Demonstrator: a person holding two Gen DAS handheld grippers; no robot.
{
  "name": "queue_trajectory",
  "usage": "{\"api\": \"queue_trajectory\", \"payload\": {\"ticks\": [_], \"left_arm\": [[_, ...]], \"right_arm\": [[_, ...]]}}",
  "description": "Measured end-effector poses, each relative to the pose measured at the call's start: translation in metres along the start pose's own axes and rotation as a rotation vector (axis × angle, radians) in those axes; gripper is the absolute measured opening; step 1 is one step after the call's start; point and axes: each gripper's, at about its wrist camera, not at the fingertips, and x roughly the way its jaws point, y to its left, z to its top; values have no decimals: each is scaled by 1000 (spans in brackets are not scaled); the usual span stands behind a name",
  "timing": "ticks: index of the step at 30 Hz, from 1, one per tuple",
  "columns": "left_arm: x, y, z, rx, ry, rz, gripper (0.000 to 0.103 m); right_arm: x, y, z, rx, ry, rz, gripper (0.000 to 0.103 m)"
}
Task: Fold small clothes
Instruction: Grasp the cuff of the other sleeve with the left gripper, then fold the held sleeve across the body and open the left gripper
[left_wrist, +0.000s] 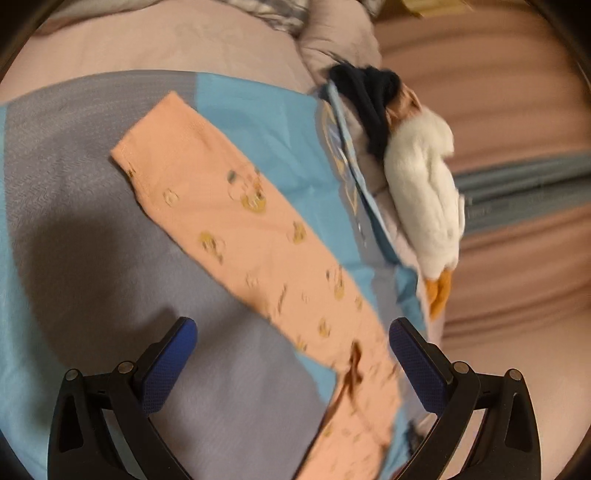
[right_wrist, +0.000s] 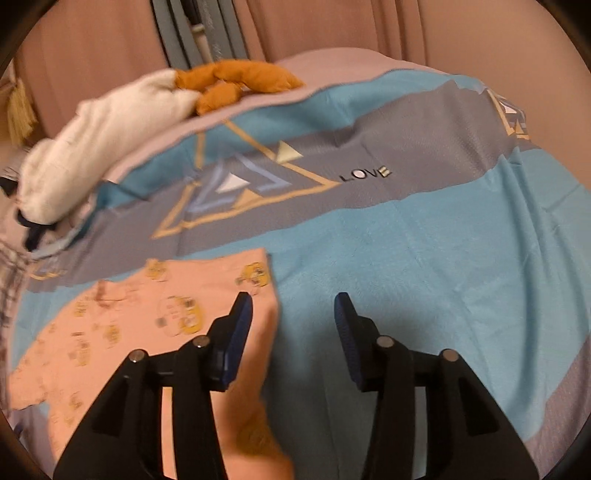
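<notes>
A small peach-pink cotton garment printed with yellow cartoon figures (left_wrist: 236, 236) lies flat on a bed covered by a blue and grey patterned bedspread (left_wrist: 74, 229). In the left wrist view it shows as one long, narrow leg running away from the camera, with its near end passing between the spread blue-padded fingers of the left tool (left_wrist: 291, 343), which stands wide open and grips nothing. The right wrist view shows the garment's wider part (right_wrist: 122, 325) at lower left, and the right tool (right_wrist: 293, 314) is likewise open, its left finger (right_wrist: 236, 336) over the cloth's edge and its right finger (right_wrist: 347, 332) over bare bedspread.

Only the right view shows the bedspread's gold triangle motif with the word LOVE (right_wrist: 365, 173). A white plush toy with orange feet (left_wrist: 424, 184) lies at the bed's edge in both views; a dark navy bundle of cloth (left_wrist: 369, 96) beside it shows clearly only from the left. Pink curtains (right_wrist: 332, 26) hang behind.
</notes>
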Motion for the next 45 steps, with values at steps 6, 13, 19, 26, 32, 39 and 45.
{"api": "queue_trajectory", "payload": {"ticks": [6,13,19,26,32,39,45], "left_arm": [[0,14,18,-61,-96,19,103],[4,47,43,-165,-188,-82,103],[6,48,64,-178,-232,-153,95],[17,58,63,-125,-183,12,20],[13,32,52,-5,-149,157,3],[6,-79,20,286,-131,118,3],[27,-202,-45,534,-62,6,3]], "right_arm": [[-53,-1,-19,-59,-76,99,57],[-79,16,-41,-117,-92,201,57],[-85,27,-57,-124,-58,235,57],[-85,31,-74,-138,-12,216,57],[-89,30,-83,-145,1,224,57],[-99,16,-93,-108,1,246,57],[-112,-8,-99,-60,-21,268,58]]}}
